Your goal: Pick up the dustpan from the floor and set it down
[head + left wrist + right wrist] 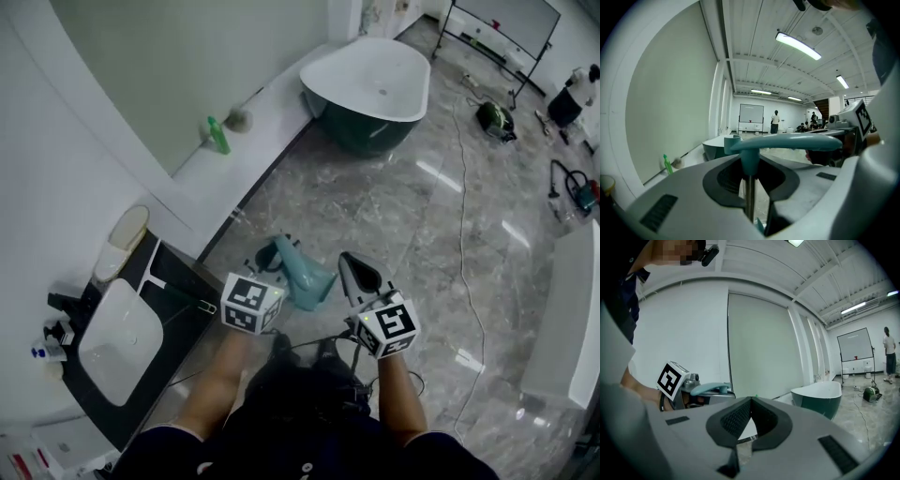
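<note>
In the head view the teal dustpan (pixel 305 270) hangs above the marble floor, in front of the person's knees. My left gripper (pixel 274 267) is shut on the dustpan's stem, and its marker cube sits just behind. In the left gripper view the teal handle bar (pixel 787 142) crosses above the jaws, and the stem (pixel 750 164) runs down between the pads. My right gripper (pixel 352 264) floats beside the dustpan on its right, shut, with its tips (pixel 751 401) meeting on nothing. The right gripper view shows the left gripper's cube (pixel 672 379) and the dustpan (pixel 710 389) at its left.
A dark green and white bathtub (pixel 370 84) stands farther ahead. A white ledge along the left wall carries a green bottle (pixel 218 136). A sink (pixel 117 342) in a dark counter is at the near left. A cable (pixel 466 234) runs across the floor, and a white counter (pixel 562 319) is at the right.
</note>
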Tool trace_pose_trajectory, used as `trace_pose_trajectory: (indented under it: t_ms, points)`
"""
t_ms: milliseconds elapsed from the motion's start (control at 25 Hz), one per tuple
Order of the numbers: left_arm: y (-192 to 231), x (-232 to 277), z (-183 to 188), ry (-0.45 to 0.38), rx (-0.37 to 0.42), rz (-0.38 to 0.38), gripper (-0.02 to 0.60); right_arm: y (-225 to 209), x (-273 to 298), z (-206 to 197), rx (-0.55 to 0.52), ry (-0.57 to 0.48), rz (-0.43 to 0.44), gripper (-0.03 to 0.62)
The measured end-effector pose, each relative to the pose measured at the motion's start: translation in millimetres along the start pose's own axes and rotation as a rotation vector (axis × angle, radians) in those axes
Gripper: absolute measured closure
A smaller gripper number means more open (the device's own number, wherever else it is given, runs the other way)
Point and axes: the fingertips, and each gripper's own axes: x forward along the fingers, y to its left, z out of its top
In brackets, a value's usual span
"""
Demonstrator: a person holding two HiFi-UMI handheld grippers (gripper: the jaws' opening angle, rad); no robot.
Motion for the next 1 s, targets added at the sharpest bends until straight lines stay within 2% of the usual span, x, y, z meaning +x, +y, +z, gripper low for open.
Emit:
trace_pose_trajectory:
  t_ms: [200, 360, 600, 1000]
  points:
    - [-5.3, -18.0, 39.7, -0.069, 0.027, -0.021, 0.494, 11.6, -0.4, 20.4, -0.02, -0.045, 0.014, 0.588]
    - [-2.4, -24.7, 57.7, -0.107, 0.035, -0.027, 0.494, 20.3, 5.6, 35.9, -0.044, -0.077, 0.028, 0.588]
    - [-1.9, -24.8, 60.6, -0.112, 0.065, -0.038, 0.494, 23.6, 13.4, 46.5, -0.057, -0.099, 0.034, 0.588]
    - [12.6, -27.7, 53.2, -0.111, 0.047, -0.026, 0.494, 32.3, 25.3, 41.4, -0.046, -0.084, 0.043, 0.588]
